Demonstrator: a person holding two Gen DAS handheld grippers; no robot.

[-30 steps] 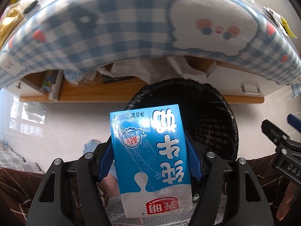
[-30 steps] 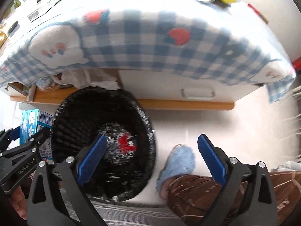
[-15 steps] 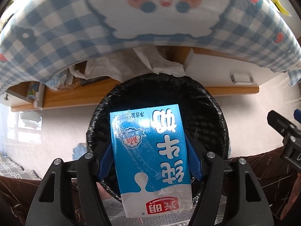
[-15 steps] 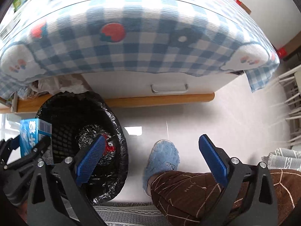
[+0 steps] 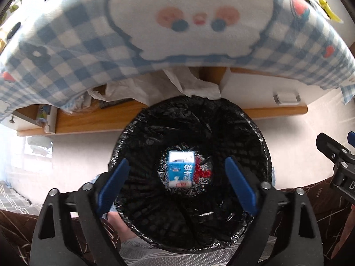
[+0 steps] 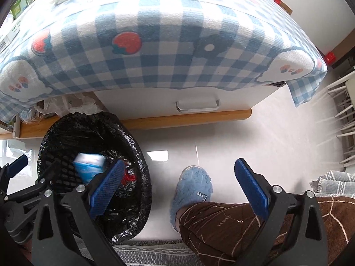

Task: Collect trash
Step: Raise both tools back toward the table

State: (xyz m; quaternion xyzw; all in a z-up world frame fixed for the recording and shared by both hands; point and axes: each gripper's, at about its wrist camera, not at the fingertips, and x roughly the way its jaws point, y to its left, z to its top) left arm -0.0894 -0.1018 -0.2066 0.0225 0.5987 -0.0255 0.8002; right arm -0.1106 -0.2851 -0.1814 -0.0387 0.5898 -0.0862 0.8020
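Note:
A blue and white milk carton (image 5: 180,169) is down inside the black-lined waste bin (image 5: 248,130), free of any grip, near red and silver wrappers (image 5: 203,173) at the bottom. My left gripper (image 5: 176,181) hovers over the bin with its jaws opening wide and nothing between the blue pads. In the right wrist view the carton (image 6: 88,168) shows blurred inside the bin (image 6: 133,199). My right gripper (image 6: 177,192) stands open above the floor to the bin's right, over a blue slipper (image 6: 192,190). The left gripper (image 6: 28,181) appears at that view's left edge.
A table with a blue checked cloth (image 6: 155,44) overhangs the bin. Under it are a white drawer with a handle (image 6: 197,106), a wooden shelf (image 5: 88,119) and crumpled white plastic (image 5: 195,84). A person's brown-trousered leg (image 6: 221,228) and a grey rug (image 6: 332,181) lie near.
The left gripper's jaws have spread and let go of the milk carton, which has dropped into the bin. The right gripper has hardly shifted.

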